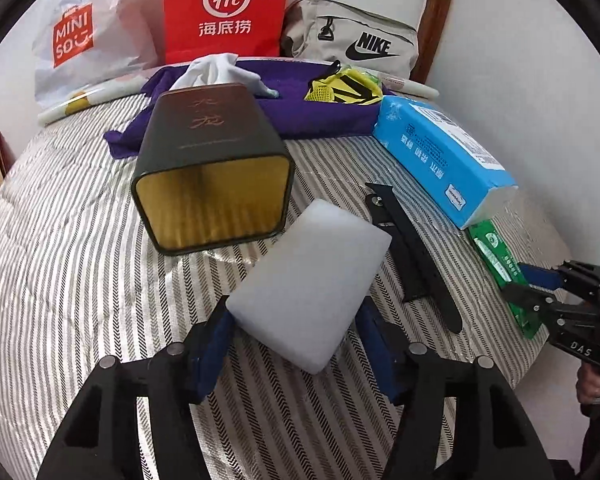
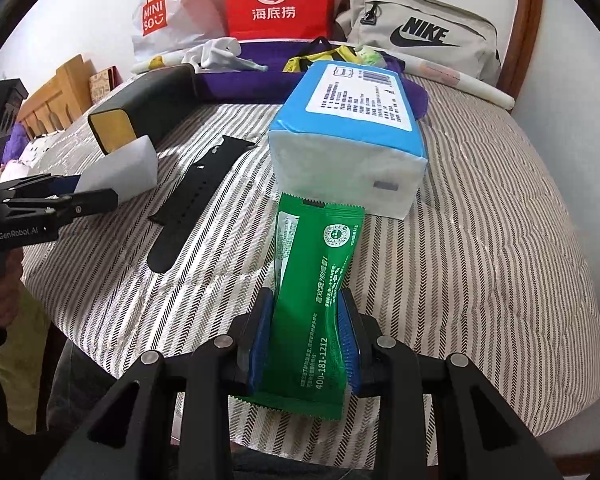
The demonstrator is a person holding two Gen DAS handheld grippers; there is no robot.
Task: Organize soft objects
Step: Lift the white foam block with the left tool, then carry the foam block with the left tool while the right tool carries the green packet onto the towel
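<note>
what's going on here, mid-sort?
A person is tidying soft items on a striped bedspread with two handheld grippers. The right gripper is clamped on a green foil sachet whose far end touches a blue-wrapped tissue pack. The left gripper has a white foam block between its fingers, which stand open; the block lies just before the open mouth of a dark, gold-lined square tin. A black watch strap lies untouched.

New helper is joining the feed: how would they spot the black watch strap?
On the striped bed cover, look between the white sponge block and the blue tissue pack. The black rubber watch strap is the only thin, flat, dark strip there.
</note>
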